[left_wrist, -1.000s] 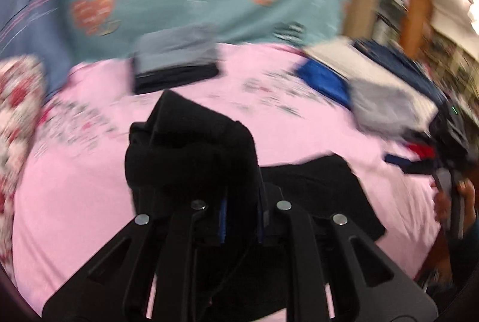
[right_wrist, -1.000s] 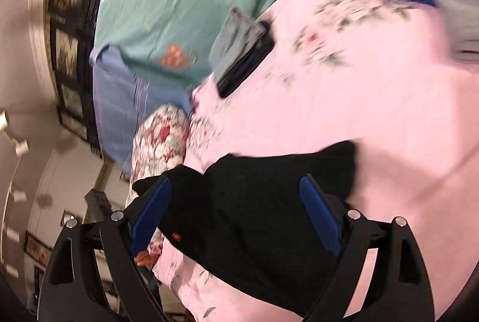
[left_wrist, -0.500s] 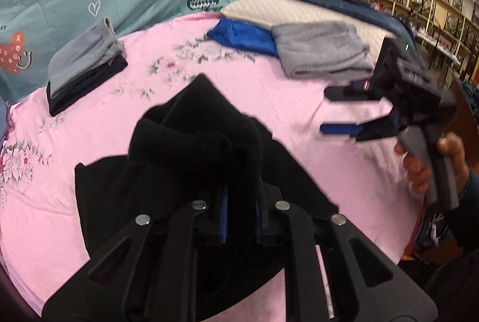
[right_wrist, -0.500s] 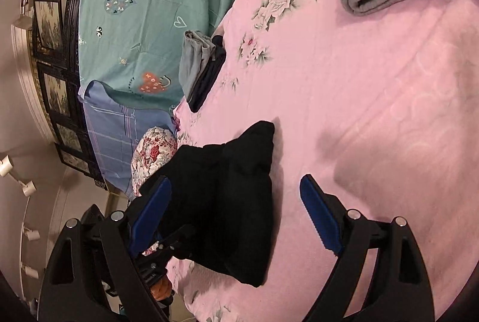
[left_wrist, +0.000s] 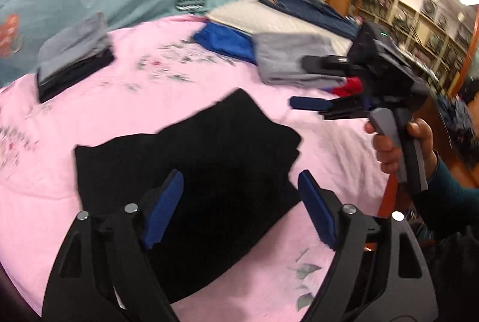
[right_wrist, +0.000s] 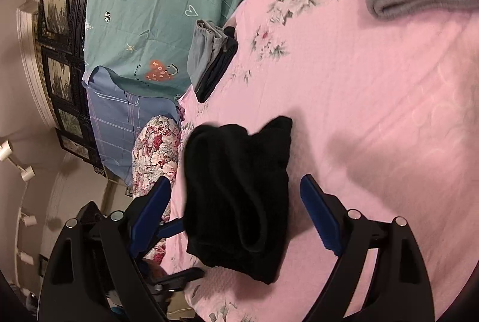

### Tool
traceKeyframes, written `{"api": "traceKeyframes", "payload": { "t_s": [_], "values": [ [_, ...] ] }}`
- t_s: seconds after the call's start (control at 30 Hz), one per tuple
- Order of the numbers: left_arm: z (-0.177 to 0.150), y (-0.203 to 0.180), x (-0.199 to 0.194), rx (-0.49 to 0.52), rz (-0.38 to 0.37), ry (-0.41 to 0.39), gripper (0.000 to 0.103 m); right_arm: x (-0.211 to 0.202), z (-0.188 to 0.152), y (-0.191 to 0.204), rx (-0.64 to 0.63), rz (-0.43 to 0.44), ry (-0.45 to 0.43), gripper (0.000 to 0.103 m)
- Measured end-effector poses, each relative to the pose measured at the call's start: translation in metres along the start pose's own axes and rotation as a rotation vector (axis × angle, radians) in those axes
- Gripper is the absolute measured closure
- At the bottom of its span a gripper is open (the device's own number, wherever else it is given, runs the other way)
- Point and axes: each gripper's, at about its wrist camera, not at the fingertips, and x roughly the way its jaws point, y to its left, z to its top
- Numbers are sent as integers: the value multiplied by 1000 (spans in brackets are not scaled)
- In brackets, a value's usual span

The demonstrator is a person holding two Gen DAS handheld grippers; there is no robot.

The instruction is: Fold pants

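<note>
Left gripper (left_wrist: 239, 208), jaws just opening, is hovering over folded black pants (left_wrist: 191, 172); right gripper (right_wrist: 236, 211) jaws spread; sheet (right_wrist: 155, 31) lettering unreadable.

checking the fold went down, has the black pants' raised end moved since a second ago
Yes. The black pants no longer stand bunched in the left gripper, whose jaws have just opened; they lie flat on the pink sheet.

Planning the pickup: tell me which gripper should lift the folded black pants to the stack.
Left, probably. The left gripper has just opened and hangs directly over the black pants; the right gripper stands open off to the side.
</note>
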Motion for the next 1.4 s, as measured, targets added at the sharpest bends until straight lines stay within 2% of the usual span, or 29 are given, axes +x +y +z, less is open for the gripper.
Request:
{"api": "traceKeyframes", "payload": {
  "t_s": [0.07,0.17,0.23,0.3,0.33,0.37,0.43,0.47,0.53,0.6,0.67,0.7,0.8,0.93,1.03,1.2,1.3,1.4],
  "values": [
    [-5,20,-10,-61,38,-12,21,-2,5,17,-48,26,-13,15],
    [-22,60,-18,-221,77,8,21,0,8,49,-135,98,-7,14],
    [-33,82,-19,-304,89,17,21,14,6,69,-184,161,50,8],
    [-46,102,-22,-383,110,27,21,35,2,78,-187,213,125,8],
    [-50,113,-24,-417,115,31,21,54,1,75,-164,209,191,8],
    [-56,124,-27,-468,109,35,21,68,0,67,-144,151,225,8],
    [-61,138,-30,-522,94,40,21,89,1,44,-116,-53,264,12],
    [-64,144,-31,-547,85,45,21,92,2,34,-91,-85,270,16],
    [-69,151,-29,-572,69,56,21,79,5,33,-52,-40,249,15],
    [-72,155,-26,-595,39,69,21,53,7,44,-83,-20,216,11],
    [-73,157,-22,-613,13,82,21,35,4,50,-124,-74,205,8],
    [-74,157,-21,-618,6,85,21,28,-1,47,-116,-115,231,8],
    [-74,161,-16,-642,-7,100,21,20,-24,32,-24,-158,311,8],
    [-78,165,-14,-686,-26,110,21,31,-45,27,13,-178,404,8],
    [-79,167,-14,-695,-32,102,21,44,-45,18,101,-226,443,8],
    [-74,168,-7,-684,-61,99,20,56,-36,6,276,-220,460,7],
    [-71,169,-3,-675,-80,101,20,66,-29,8,286,-234,472,6],
    [-72,172,2,-677,-94,110,20,71,-22,3,332,-209,438,3]
  ]
}}
